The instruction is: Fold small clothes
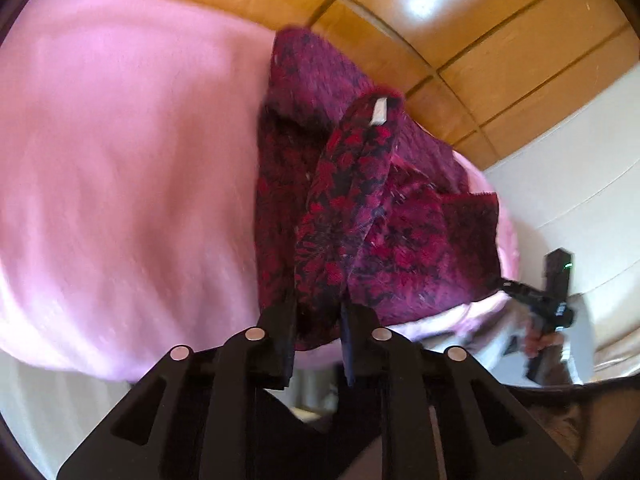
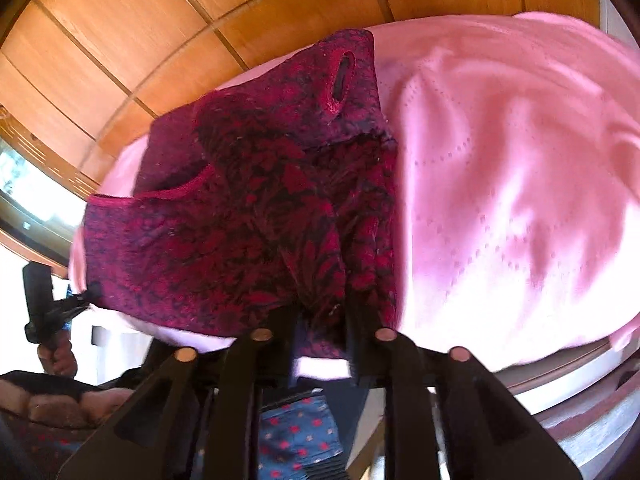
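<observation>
Left tongs (image 1: 318, 320) pinch the near edge of the dark red patterned garment (image 1: 360, 208), which lies centre frame on a pink sheet (image 1: 120, 160); right tongs (image 2: 322, 320) grip its edge too

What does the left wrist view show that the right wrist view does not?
Only the left wrist view: a small white label on the dark red patterned knit garment. Only the right wrist view: a slit opening in that garment, and blue fabric with red dots below. Both: the garment on the pink bedspread, wooden panelling, each gripper's jaws shut on the garment's near edge.
</observation>
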`<state>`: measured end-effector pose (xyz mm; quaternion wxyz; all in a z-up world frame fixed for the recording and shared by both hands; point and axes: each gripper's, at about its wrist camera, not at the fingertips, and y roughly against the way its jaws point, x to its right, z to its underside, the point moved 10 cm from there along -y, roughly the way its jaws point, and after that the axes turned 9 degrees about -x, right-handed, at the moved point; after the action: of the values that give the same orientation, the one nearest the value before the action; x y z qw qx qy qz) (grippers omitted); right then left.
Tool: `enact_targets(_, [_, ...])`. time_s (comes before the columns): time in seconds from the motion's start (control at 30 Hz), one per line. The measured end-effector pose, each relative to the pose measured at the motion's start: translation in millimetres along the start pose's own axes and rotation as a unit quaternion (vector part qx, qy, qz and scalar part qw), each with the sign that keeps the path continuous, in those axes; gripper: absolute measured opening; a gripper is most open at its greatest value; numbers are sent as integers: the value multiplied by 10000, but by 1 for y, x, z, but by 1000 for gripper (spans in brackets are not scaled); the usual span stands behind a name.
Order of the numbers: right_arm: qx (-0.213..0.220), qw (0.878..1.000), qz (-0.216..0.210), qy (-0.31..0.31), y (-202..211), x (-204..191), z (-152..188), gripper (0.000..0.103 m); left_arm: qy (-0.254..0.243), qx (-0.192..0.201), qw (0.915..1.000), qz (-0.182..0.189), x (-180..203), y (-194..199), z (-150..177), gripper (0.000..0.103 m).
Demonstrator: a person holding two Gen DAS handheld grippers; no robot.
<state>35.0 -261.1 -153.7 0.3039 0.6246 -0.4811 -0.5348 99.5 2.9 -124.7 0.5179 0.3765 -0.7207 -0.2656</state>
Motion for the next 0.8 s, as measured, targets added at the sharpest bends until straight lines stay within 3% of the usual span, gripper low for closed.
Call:
enact_targets(0.03, [111,9998,150,42,2,0,-6,47,-43,85,9999,-46,2,4,-6,24])
enact_targets(0.07, [222,9993,255,130,7,0,-11,52,-95,179,9998,-52,3,10,-12,28])
enact_targets(0.17, [675,9953,480,499,22,-18,-33,54,-381,516,9975,-290,8,22,-37,46])
enact_targets(0.27, [1018,9868,796,975,30,-37,-50,54,-686,541,9959,-243,23,15,-55,49])
enact_targets(0.4, [1096,9745,1223,1526,14,-58,-69,51,-986,368,9940,-311,27,-3,-61,50])
enact_targets(0.43, [1052,9713,1324,1674,5,-59,-68,46,-1064,321,9933,-300,29,-8,-60,49])
enact_targets(0.5, [890,9606,1745,1970,-9,-61,-65,26,-1202,271,9915,-429,32,-17,-59,13])
enact_targets(0.57, [751,9559,1954,2058,-17,-53,-64,16,-1251,373,9900,-532,28,-13,-58,11])
enact_targets(0.63, [740,9585,1878,2014,-8,-46,-59,14,-1234,485,9903,-411,30,-1,-56,11])
enact_targets(0.8, [1027,9715,1066,1851,44,-58,-58,14,-1341,881,9868,-197,43,37,-57,11])
